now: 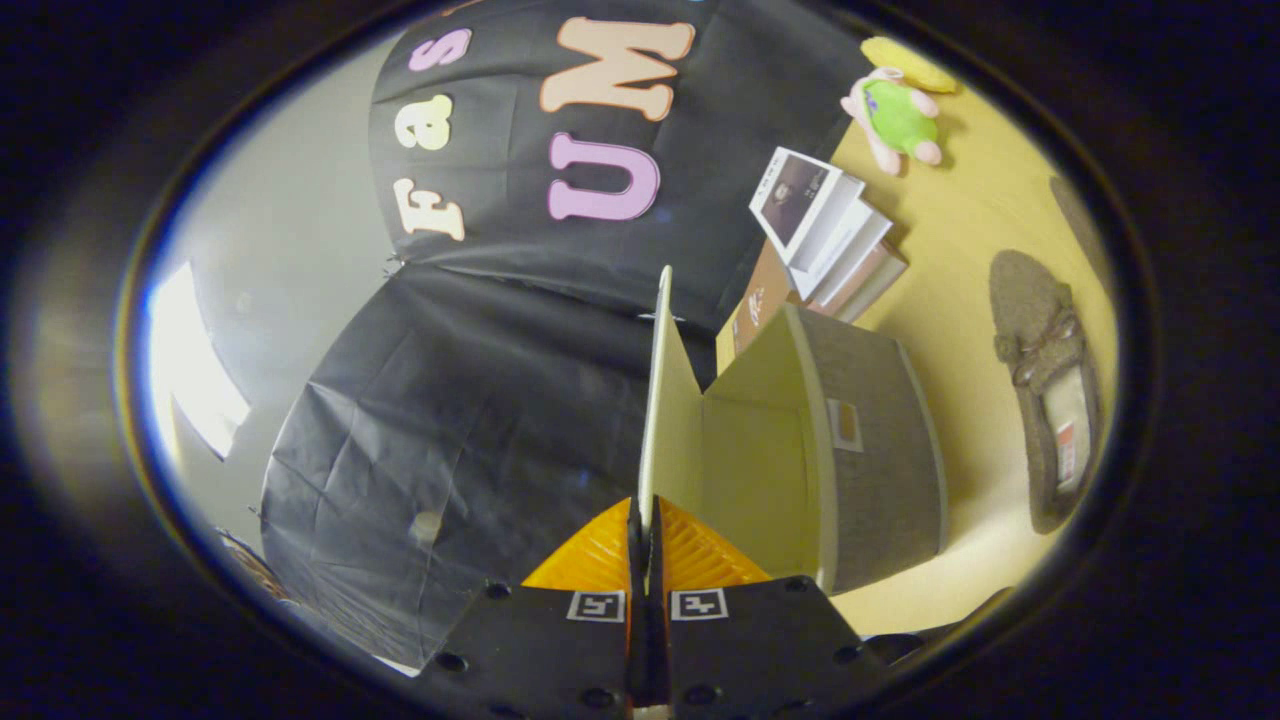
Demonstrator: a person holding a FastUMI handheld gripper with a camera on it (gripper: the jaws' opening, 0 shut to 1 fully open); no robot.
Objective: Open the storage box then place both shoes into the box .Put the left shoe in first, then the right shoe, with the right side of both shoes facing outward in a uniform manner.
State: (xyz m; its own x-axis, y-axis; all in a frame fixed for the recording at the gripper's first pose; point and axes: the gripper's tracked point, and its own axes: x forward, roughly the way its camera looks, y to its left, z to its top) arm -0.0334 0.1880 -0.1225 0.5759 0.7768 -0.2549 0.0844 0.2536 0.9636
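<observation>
The storage box [880, 440] has a coarse, matt woven-cloth outside and a smooth, pale card-like lining; its raised lid [662, 400] looks like stiff board, matt on the inner face. The gripper [645, 545] has its jaws pinched on that lid's edge. The shoe [1045, 390] is fuzzy, felt-like cloth with a paler lining. The worktop [960, 240] is smooth with a dull sheen. The plush toy [895, 115] is soft fleece. The books [820, 225] have smooth paper covers.

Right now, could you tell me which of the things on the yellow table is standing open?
The grey storage box: its lid is swung up, pinched in the tool. The stacked books lie closed, and the slipper and plush toy lie apart.
</observation>
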